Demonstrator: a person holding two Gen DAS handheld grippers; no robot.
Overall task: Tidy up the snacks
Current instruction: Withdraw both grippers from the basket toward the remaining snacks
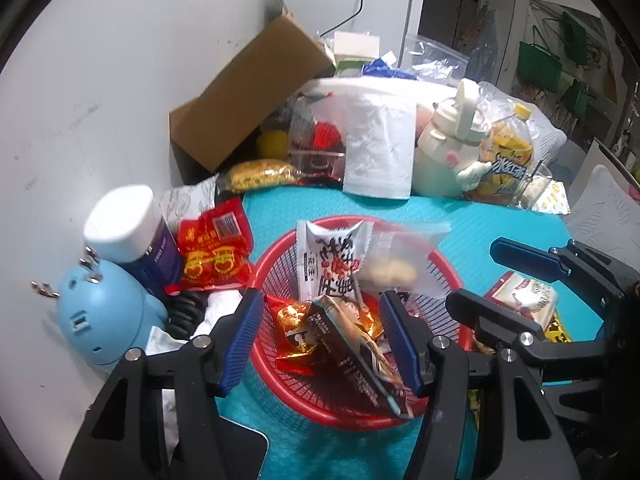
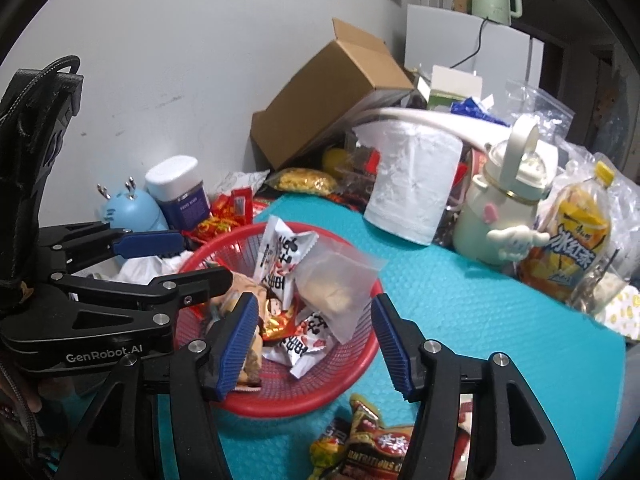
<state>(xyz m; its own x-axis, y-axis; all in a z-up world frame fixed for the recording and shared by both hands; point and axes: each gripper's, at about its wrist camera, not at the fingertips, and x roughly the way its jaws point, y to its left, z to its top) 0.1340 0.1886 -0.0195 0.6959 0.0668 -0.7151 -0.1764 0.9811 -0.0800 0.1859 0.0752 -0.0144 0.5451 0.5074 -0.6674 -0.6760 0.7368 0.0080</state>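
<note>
Below both released tools, left tool [image 1: 322, 340] and right tool [image 2: 314, 344], the red basket [image 2: 352, 376] of snacks [image 2: 280, 256] sits toward twelve o'clock.

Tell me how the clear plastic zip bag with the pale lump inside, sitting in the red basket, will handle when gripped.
The clear plastic zip bag probably flops: its thin film sags over the red mesh basket. The smooth film may slip between pads. Likely light, though its pale lump could swing it downward.
</note>
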